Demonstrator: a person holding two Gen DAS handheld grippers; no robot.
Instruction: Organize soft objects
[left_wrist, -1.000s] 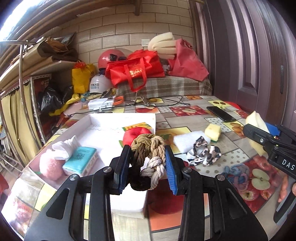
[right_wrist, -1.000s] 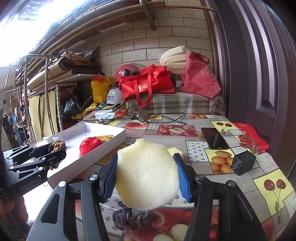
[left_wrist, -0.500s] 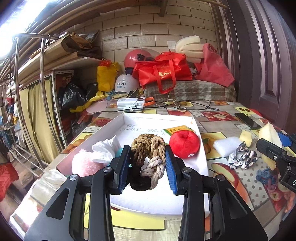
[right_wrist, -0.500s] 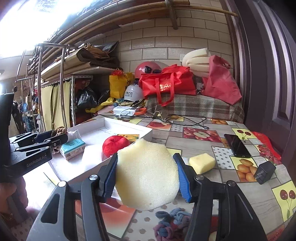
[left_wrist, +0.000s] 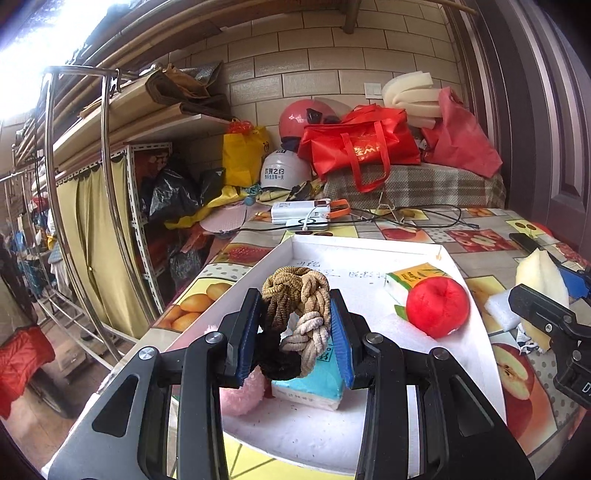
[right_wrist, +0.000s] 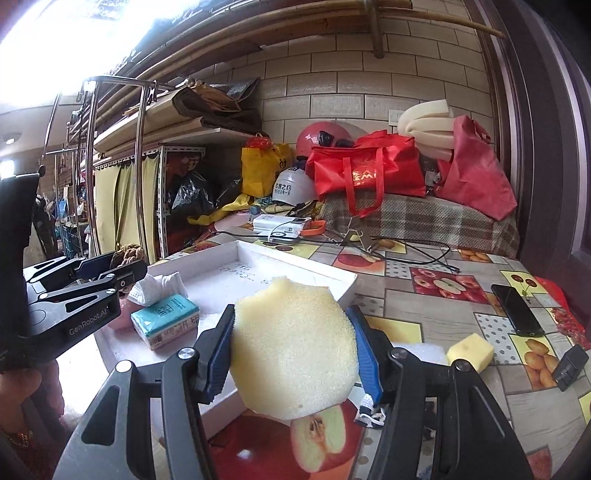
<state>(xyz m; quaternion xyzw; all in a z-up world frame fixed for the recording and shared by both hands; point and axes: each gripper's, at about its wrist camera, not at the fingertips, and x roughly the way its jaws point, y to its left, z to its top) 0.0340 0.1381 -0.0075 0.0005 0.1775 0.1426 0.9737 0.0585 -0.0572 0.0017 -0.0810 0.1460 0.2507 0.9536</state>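
Braided brown-and-cream rope knot (left_wrist: 295, 317) hangs clamped above the white tray (left_wrist: 369, 251) (near its 7 o'clock corner); yellow sponge round (right_wrist: 293, 350), upright, is pinched at the tray's 4 o'clock edge.

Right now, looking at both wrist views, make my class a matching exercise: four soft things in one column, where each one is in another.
Things:
1. braided rope knot
2. round yellow sponge
3. red ball
4. small yellow sponge cube

Places:
A. in the white tray
B. on the tablecloth, outside the tray
C. in the left claw
D. in the right claw

Pairs: 1-C, 2-D, 3-A, 4-B
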